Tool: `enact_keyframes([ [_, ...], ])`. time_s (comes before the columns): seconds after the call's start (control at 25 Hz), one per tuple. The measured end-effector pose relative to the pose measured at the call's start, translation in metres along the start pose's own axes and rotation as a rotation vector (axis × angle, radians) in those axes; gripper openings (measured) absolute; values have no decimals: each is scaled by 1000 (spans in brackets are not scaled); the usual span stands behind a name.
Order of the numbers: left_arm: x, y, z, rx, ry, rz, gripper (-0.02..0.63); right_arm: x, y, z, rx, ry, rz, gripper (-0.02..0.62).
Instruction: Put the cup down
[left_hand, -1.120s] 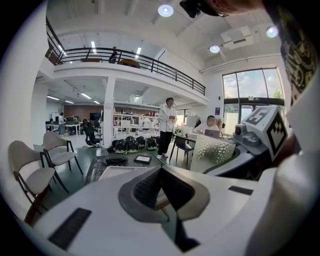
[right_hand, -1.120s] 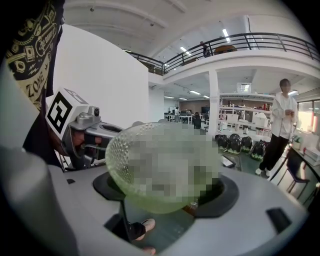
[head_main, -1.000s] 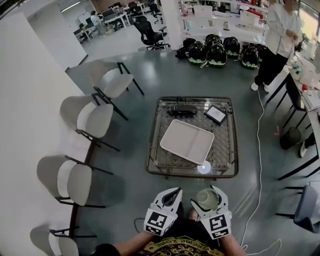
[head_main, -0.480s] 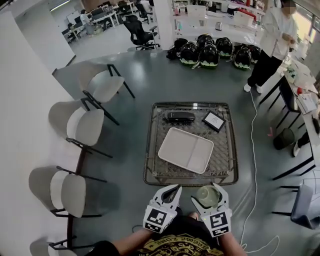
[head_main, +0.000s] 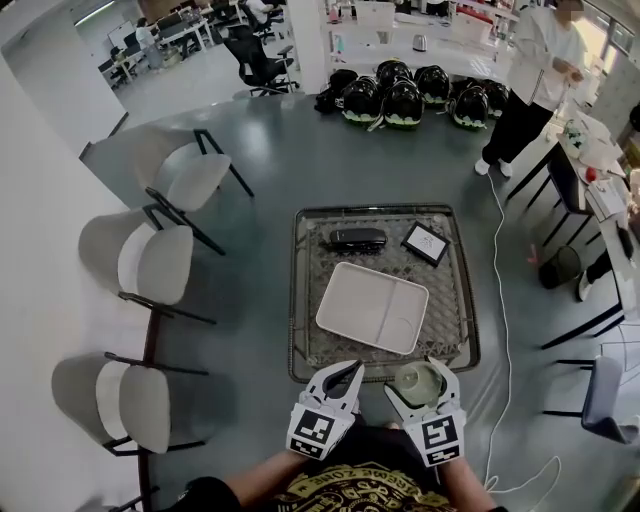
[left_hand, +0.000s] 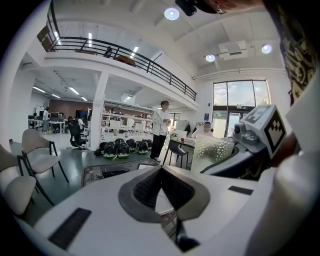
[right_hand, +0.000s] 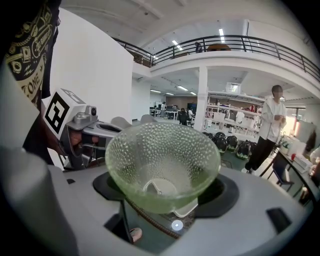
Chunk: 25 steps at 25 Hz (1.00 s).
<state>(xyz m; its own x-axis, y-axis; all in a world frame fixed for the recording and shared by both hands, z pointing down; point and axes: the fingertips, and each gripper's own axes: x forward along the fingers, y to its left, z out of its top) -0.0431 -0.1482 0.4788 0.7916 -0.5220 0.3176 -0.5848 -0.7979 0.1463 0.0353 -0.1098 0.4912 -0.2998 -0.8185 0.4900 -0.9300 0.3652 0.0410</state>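
Observation:
A pale green dimpled glass cup (right_hand: 162, 160) sits upright between the jaws of my right gripper (right_hand: 165, 187), which is shut on it. In the head view the cup (head_main: 418, 382) hangs over the near edge of the low glass-topped table (head_main: 455, 330), held by the right gripper (head_main: 420, 388). My left gripper (head_main: 336, 383) is just to its left, level with it, shut and holding nothing. The left gripper view shows its pads meeting at the tip (left_hand: 161, 172), with the cup (left_hand: 212, 152) off to the right. A white tray (head_main: 372, 307) lies in the middle of the table.
At the table's far end lie a black oblong object (head_main: 357, 238) and a small dark square frame (head_main: 425, 243). Grey chairs (head_main: 150, 260) line the left wall. Helmets (head_main: 400, 100) sit on the floor beyond. A person (head_main: 530, 80) stands at the far right; a white cable (head_main: 505, 330) runs along the table's right side.
The table has drawn nearer to both grippers. The cup, earlier short of the table's front edge, is now over that edge. Both grippers keep the same hold.

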Motion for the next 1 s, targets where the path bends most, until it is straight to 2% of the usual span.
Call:
enact_keyframes([
  [0.48, 15, 26, 6, -16, 1, -16, -2, 21, -7, 18, -19, 42, -4, 377],
  [0.68, 24, 36, -1, -24, 16, 30, -2, 36, -16, 7, -5, 43, 18, 377],
  [1.0, 52, 53, -13, -42, 55, 96, -2, 70, -32, 6, -38, 70, 95, 377],
])
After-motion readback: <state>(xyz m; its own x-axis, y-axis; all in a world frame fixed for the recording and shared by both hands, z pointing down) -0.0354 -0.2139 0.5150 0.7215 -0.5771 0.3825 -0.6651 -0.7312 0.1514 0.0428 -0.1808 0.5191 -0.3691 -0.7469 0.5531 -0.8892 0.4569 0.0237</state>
